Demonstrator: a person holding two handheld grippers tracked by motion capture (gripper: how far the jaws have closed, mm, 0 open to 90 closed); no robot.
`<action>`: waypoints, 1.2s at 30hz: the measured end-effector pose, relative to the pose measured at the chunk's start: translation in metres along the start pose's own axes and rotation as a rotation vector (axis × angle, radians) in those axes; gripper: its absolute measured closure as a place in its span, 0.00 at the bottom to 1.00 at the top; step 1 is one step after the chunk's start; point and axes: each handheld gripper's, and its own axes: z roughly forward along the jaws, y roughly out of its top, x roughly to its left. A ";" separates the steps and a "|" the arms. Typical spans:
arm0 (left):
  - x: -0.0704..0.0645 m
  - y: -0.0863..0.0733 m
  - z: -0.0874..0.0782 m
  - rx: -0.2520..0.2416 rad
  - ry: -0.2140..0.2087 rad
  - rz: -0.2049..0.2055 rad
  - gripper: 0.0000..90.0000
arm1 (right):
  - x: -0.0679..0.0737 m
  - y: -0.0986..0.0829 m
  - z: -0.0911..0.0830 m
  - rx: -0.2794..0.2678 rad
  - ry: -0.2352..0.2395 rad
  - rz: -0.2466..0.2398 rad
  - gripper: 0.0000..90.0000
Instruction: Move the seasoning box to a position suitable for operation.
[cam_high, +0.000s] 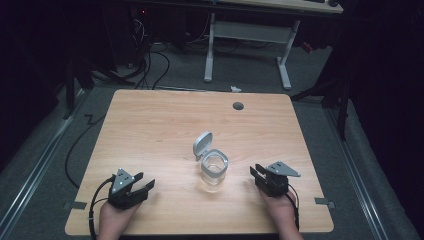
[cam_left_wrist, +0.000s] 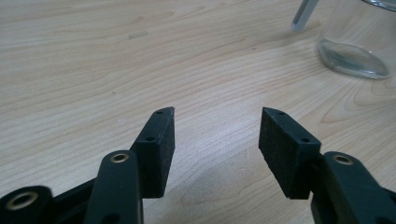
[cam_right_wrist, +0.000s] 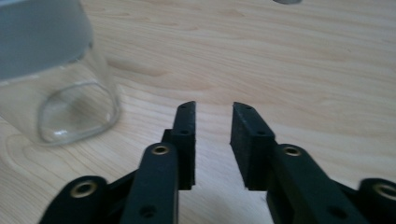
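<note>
A clear glass jar (cam_high: 214, 172) stands upright near the middle of the wooden table (cam_high: 165, 125), its grey hinged lid (cam_high: 202, 143) flipped up and back. The jar looks empty. Its base (cam_left_wrist: 352, 56) appears at the upper right of the left gripper view and its side (cam_right_wrist: 56, 93) at the left of the right gripper view. My left gripper (cam_high: 146, 181) rests at the front left, jaws wide apart with nothing between them (cam_left_wrist: 216, 135). At the front right, just right of the jar, my right gripper (cam_high: 256, 171) is open by a narrower gap, also holding nothing (cam_right_wrist: 213, 123).
A round grey cable hole (cam_high: 238, 105) sits near the table's far edge. Beyond the table stand a white desk frame (cam_high: 247, 35) and floor cables (cam_high: 150, 65). Bare wood surrounds the jar on all sides.
</note>
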 end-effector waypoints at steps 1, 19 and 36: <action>0.000 0.000 0.000 0.004 0.003 -0.003 0.51 | 0.003 0.003 0.002 -0.004 0.004 -0.012 0.84; -0.009 -0.005 0.001 -0.013 0.018 0.047 0.82 | 0.040 0.036 0.052 0.020 0.100 -0.100 1.00; -0.007 -0.005 -0.009 -0.026 0.009 0.028 0.77 | 0.054 0.029 0.044 0.001 0.138 -0.120 1.00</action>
